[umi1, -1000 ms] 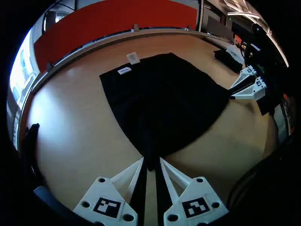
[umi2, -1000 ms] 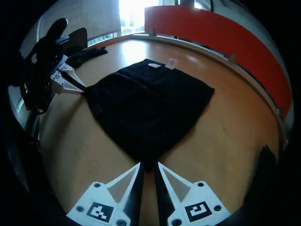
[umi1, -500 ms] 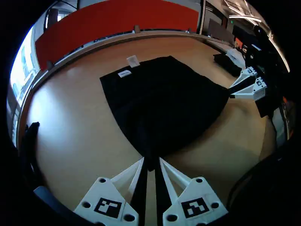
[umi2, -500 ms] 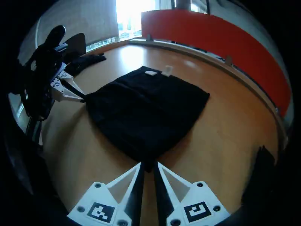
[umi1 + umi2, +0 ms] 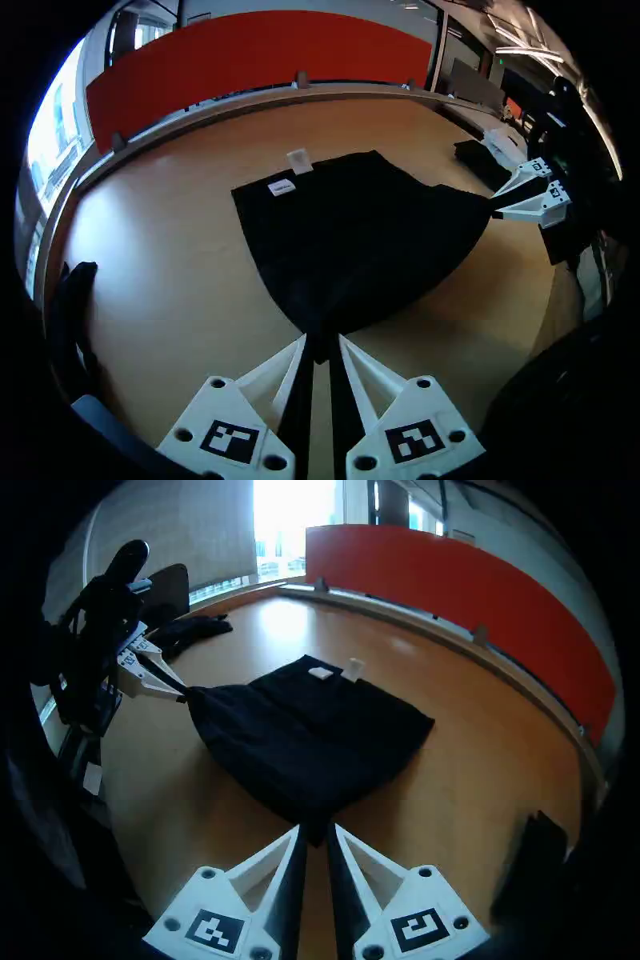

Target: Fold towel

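Jaws of left gripper (image 5: 320, 356) and right gripper (image 5: 314, 836) clenched near-shut, each pinching a near corner of black towel (image 5: 352, 232); stretched crosswise between, tagged far edge lying on bench (image 5: 160, 264).

A wide, light-brown wooden tabletop (image 5: 160, 264) with a curved, raised rim spread across the left gripper view. A long red partition panel (image 5: 264, 52) stood behind its far edge at 12 o'clock. Daylight came through a bright window (image 5: 52, 136) at 9 o'clock and glared off the wood. White ceiling strip lights (image 5: 520, 50) glowed at 2 o'clock.
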Demonstrator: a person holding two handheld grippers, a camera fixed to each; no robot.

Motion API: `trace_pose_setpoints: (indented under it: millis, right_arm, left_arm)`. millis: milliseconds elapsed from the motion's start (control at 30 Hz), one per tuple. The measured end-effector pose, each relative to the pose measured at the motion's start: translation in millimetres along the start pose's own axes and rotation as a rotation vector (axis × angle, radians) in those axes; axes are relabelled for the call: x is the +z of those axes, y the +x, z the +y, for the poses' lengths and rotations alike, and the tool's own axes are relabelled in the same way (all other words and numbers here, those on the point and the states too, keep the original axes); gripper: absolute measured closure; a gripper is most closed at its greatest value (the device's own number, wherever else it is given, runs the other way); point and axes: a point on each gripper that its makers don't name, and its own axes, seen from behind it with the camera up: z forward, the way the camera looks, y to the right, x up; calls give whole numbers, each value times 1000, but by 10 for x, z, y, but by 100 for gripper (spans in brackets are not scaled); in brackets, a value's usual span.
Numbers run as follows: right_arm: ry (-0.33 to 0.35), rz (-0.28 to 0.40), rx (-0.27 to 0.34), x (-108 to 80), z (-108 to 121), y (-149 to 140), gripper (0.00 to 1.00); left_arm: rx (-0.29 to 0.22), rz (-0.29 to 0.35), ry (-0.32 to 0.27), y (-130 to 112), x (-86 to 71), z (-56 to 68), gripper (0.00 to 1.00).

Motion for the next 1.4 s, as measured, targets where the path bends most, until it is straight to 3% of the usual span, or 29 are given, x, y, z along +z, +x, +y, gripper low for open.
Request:
trace_pose_setpoints:
  millis: [667,1400]
  right_arm:
    - [-4,47,13,-408,30,349,83]
    - [-1,69,7,-654,31,590,83]
  left_arm:
    - [-10,37,-14,376,-382,89,88]
    - [-38,56,-32,557,-647,129,88]
